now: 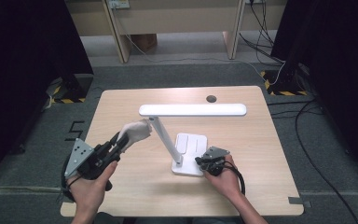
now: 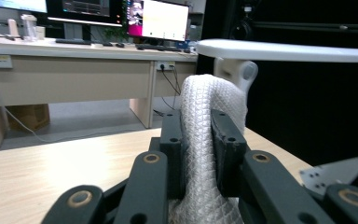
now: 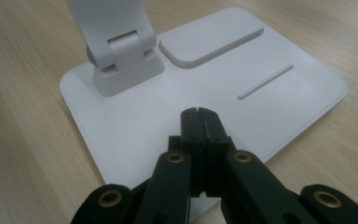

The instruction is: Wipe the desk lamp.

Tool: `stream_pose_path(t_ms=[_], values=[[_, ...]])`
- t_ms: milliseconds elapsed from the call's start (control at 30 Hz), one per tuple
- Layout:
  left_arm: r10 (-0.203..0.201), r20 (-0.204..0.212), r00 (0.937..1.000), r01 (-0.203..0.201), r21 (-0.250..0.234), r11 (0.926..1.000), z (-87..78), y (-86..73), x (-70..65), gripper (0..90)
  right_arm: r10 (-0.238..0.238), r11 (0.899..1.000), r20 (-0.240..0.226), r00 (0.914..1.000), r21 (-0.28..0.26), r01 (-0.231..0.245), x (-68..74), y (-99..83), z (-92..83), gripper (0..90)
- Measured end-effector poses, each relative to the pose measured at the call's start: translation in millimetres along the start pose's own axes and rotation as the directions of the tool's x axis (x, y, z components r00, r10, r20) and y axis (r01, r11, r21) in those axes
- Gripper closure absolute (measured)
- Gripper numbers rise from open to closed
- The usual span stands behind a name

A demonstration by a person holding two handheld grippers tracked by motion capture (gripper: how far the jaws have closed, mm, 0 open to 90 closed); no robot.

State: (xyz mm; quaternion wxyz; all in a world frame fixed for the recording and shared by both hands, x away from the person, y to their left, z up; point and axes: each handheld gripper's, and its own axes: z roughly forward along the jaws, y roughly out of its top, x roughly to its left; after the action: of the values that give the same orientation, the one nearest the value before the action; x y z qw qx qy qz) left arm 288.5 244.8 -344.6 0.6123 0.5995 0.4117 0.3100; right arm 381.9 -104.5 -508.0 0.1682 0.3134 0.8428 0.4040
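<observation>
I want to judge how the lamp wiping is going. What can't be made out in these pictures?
- Lower part of the cloth: left gripper view, hidden between the left gripper jaws.
- Whether the right gripper tips touch the lamp base: right gripper view, the shut jaws cover the spot.
- Underside of the lamp head: high view, faces away.

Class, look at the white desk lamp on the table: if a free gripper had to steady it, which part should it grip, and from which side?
Grip the slanted stem midway, coming from the person's side. It is a slim, bare bar that two jaws could span, while the lamp base lies flat and wide and the lamp head is long and would likely lever.
</observation>
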Motion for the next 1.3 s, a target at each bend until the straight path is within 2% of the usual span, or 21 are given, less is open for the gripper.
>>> stream_pose_path(t_ms=[67,433,600,733,867,1133,1300], values=[[-0.014,0.006,0.9999,0.014,-0.006,0.9999,3.4,1.5,1.2,76.5,-0.002,1.000,-0.001,1.0000,0.000,0.002,-0.3,-0.1,0.0,90.0],[-0.030,0.058,0.9979,0.030,-0.013,0.9994,21.6,5.9,-2.7,76.5,0.003,1.000,-0.002,1.0000,0.000,-0.003,-0.1,-0.1,-0.1,90.0],[-0.016,0.097,0.9952,0.017,-0.007,0.9998,26.5,7.5,-9.5,76.5,0.000,1.000,-0.003,1.0000,0.001,0.000,-0.3,-0.1,-0.1,90.0],[-0.007,0.138,0.9905,0.008,-0.006,1.0000,30.3,8.5,-14.9,76.4,0.002,1.000,-0.001,1.0000,0.001,-0.002,0.0,0.0,-0.1,90.0],[0.003,0.161,0.9869,-0.003,0.001,1.0000,33.0,9.2,-17.4,76.3,0.002,1.000,-0.002,1.0000,0.001,-0.002,-0.1,0.0,-0.1,90.0],[0.008,0.177,0.9842,-0.010,0.012,0.9999,37.7,10.1,-19.3,76.2,0.002,1.000,-0.002,1.0000,0.000,-0.002,-0.2,0.0,0.0,90.0],[-0.002,0.198,0.9803,-0.006,0.043,0.9991,41.6,5.4,-20.6,76.4,0.002,1.000,-0.002,1.0000,0.001,-0.002,-0.1,0.0,-0.1,90.0]])
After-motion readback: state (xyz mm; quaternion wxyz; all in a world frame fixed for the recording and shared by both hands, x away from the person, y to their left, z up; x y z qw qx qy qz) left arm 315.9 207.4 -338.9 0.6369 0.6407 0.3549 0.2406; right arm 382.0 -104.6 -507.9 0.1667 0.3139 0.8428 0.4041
